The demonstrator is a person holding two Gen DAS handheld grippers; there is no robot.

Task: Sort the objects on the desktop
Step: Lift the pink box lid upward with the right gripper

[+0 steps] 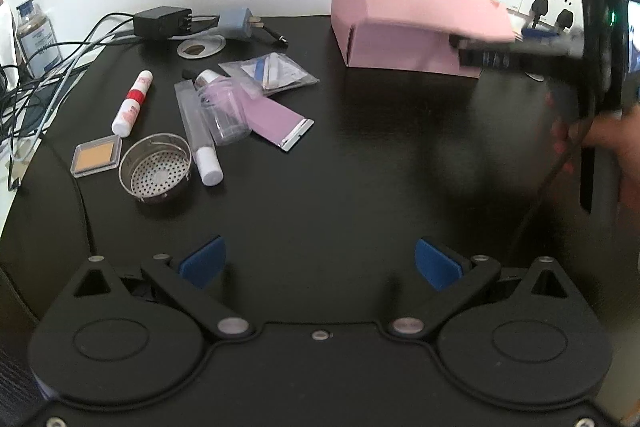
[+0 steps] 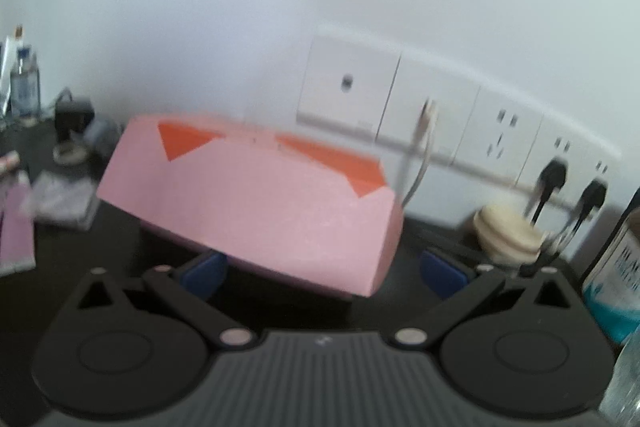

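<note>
On the black desk (image 1: 340, 167) sits a closed pink box (image 1: 404, 35), contents hidden; both grippers' jaws gape wide, empty.

Motion blur smears the right gripper (image 1: 492, 47) against the pink box (image 1: 404, 27), hiding any contact.

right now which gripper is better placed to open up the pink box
Right. The right gripper is already at the pink box, jaws open, the lid's near edge between its blue pads. The left gripper hangs open over bare table, well short of the box.
</note>
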